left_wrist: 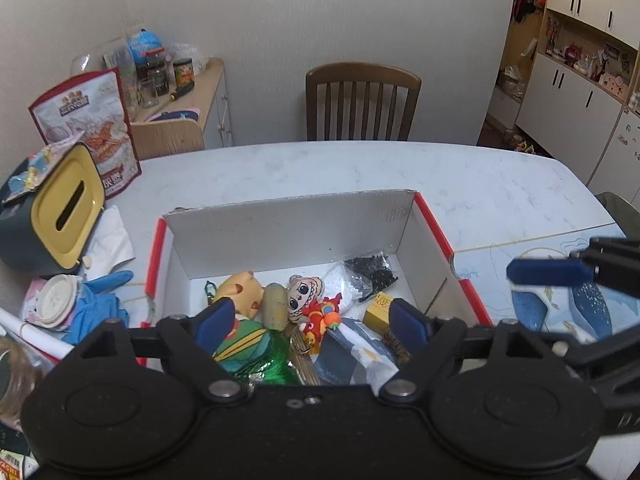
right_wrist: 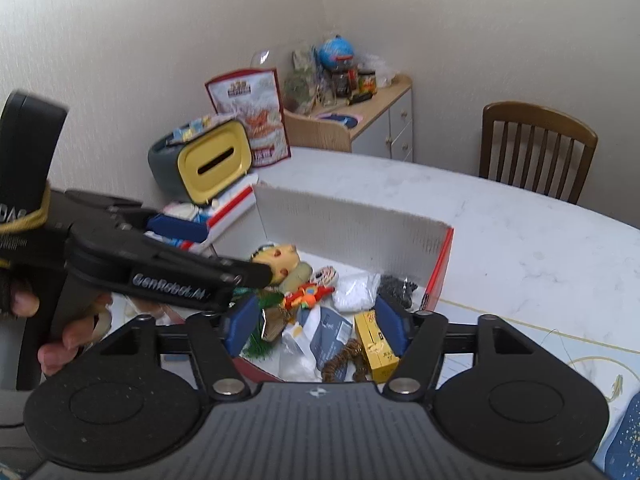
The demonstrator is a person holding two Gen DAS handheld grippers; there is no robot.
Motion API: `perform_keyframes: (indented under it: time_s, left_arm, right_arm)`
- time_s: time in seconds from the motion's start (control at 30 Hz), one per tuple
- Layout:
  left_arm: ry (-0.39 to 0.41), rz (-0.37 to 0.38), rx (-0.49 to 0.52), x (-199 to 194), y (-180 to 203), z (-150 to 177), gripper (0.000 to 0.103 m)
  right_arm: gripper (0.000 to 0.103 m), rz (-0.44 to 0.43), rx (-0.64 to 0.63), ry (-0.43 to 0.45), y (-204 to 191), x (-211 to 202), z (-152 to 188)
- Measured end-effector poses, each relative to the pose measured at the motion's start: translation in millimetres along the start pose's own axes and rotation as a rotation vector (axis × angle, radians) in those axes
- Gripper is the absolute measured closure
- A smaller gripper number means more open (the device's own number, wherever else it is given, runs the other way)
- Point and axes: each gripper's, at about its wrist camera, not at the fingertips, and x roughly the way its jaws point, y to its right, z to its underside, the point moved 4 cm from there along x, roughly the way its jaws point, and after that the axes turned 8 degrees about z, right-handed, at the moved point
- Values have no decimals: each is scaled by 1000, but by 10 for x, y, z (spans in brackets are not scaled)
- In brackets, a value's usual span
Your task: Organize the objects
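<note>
Cardboard box [left_wrist: 288,232] with red edges is taken as the landmark; it stands open on the white worktop [left_wrist: 460,176] and is already loaded with small things. Inside it are seen a yellow plush toy [left_wrist: 244,290], a flat doll-face charm [left_wrist: 301,298], a red and orange soft toy [left_wrist: 322,314], a bag of small black parts [left_wrist: 370,272] towards the far right corner, and a yellow carton [right_wrist: 374,344] near the right wall.

The left tongs [left_wrist: 311,318] are held over the near edge of the box, spread wide, with nothing between the blue pads. The right tongs [right_wrist: 318,322] are likewise held over the near edge, wide apart and empty; in the left wrist view they are seen just outside the right wall of the box.

The yellow carton is judged the likeliest thing to be handled next, though this cannot be settled from the views. It lies directly ahead of the right tongs, close to their right pad [right_wrist: 390,320], with its long axis running roughly along the line of approach, so the right hand is the nearer. A grasp across its narrow width would be called for. Left of the box a tissue holder with a yellow lid [left_wrist: 66,204] and blue gloves [left_wrist: 100,300] are left outside it
</note>
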Motion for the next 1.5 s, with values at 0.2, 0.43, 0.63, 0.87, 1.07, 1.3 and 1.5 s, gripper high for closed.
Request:
perform_keyframes:
  time_s: [0.2, 0.43, 0.63, 0.87, 1.07, 1.3, 1.5]
  left_arm:
    - [26, -16, 8, -164, 14, 99, 12]
    - [55, -36, 7, -334, 26, 200, 5]
    - [73, -58, -1, -449, 40, 267, 1]
    - [63, -64, -26, -503, 48, 378, 0]
    - [61, -53, -51, -554, 52, 461, 0]
    - [83, -48, -65, -629, 65, 490, 0]
    - [84, -61, -67, -623, 58, 478, 0]
  right_arm:
    - [28, -11, 29, 31, 2, -141, 13]
    - [18, -2, 49, 57, 13, -257, 62]
    - [17, 14, 50, 84, -1, -361, 81]
    - [0, 3, 43, 109, -59, -449, 121]
    - [0, 6, 27, 117, -124, -503, 184]
    - [0, 21, 27, 123, -144, -566, 258]
    - [0, 32, 36, 125, -103, -597, 290]
